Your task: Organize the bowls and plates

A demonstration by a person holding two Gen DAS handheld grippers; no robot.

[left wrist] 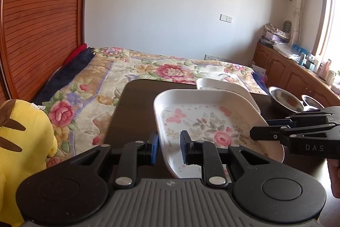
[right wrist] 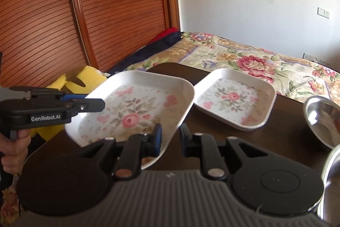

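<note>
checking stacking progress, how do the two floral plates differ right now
The near floral plate is lifted and tilted, while the far floral plate lies flat on the dark table. The near plate has the left tool and right tool at its edges; the far plate is untouched. Both are white, squarish, with the same rose and butterfly print.

Glossy white floral plates (right wrist: 136, 103), shiny steel bowls (right wrist: 323, 118) and a smooth dark wood table (right wrist: 212, 135) are seen.
</note>
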